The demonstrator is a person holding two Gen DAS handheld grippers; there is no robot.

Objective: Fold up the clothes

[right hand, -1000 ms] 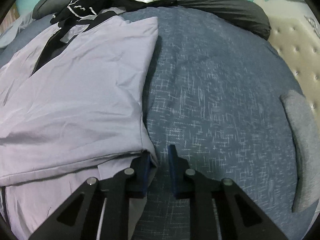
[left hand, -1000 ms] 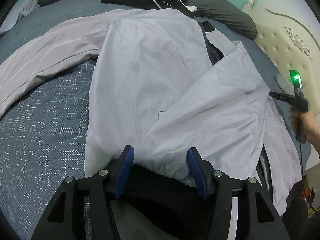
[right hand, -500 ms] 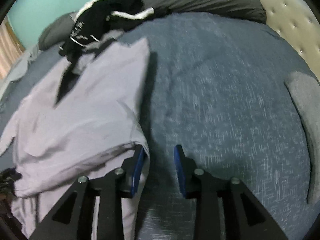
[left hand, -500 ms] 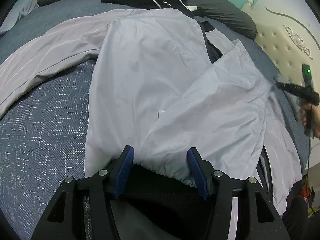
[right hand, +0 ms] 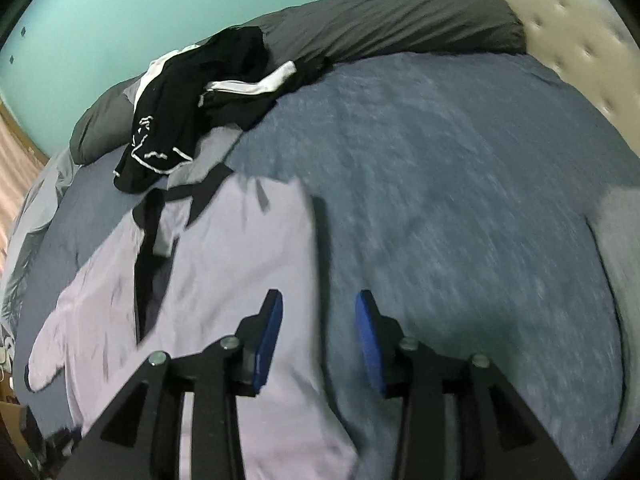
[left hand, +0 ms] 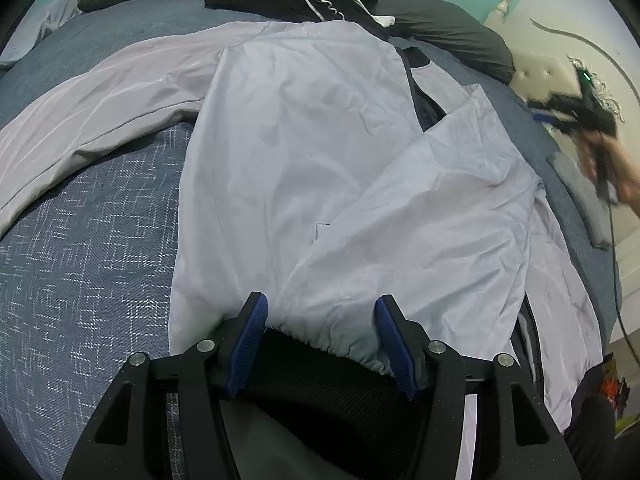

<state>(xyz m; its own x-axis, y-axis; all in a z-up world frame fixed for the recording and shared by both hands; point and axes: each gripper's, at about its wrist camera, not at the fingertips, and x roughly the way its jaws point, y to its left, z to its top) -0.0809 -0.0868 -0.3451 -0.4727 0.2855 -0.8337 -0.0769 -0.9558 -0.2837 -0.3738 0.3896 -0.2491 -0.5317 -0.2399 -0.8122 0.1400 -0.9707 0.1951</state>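
Note:
A light grey jacket [left hand: 300, 140] lies spread on the blue bed cover [left hand: 80, 280]. Its right sleeve [left hand: 440, 208] is folded across the body, and its left sleeve [left hand: 80, 120] stretches out to the left. My left gripper [left hand: 320, 308] rests low at the hem, open, with the sleeve's gathered cuff [left hand: 348, 344] and black mesh lining lying between its jaws. My right gripper [right hand: 318, 300] hovers above the jacket's [right hand: 224, 280] right edge, its jaws opening with nothing between them. It also shows blurred in the left wrist view as the right gripper [left hand: 576, 116], held by a hand.
A black garment with white trim [right hand: 200, 92] lies at the far side by a dark grey pillow [right hand: 380, 24]. A cream tufted headboard [right hand: 560, 20] borders the right. A small grey cloth [left hand: 584, 204] sits near the bed's right edge. Bare blue cover [right hand: 460, 180] lies right of the jacket.
My right gripper has let go of the jacket's folded edge, widened its jaws, and lifted up and away from the bed. The left gripper and the jacket have stayed still.

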